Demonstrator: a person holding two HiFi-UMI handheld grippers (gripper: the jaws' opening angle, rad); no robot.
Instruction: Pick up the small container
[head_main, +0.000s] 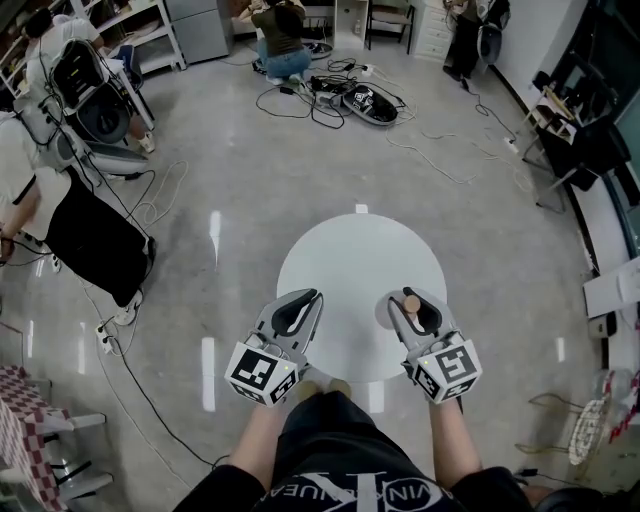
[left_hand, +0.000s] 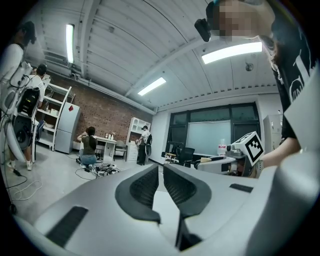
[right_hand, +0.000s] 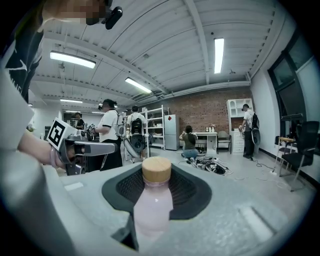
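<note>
Container mostly out of sight
In the head view, the right gripper (head_main: 413, 298) hides the small container (head_main: 411, 302) except its wooden lid.

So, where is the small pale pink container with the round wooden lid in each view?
Head view: the container is right of centre, in the right gripper.
Left gripper view: I cannot make it out.
Right gripper view: the container stands upright at centre, between the jaws.
Shared landmark: the crouching person by the floor cables.
</note>
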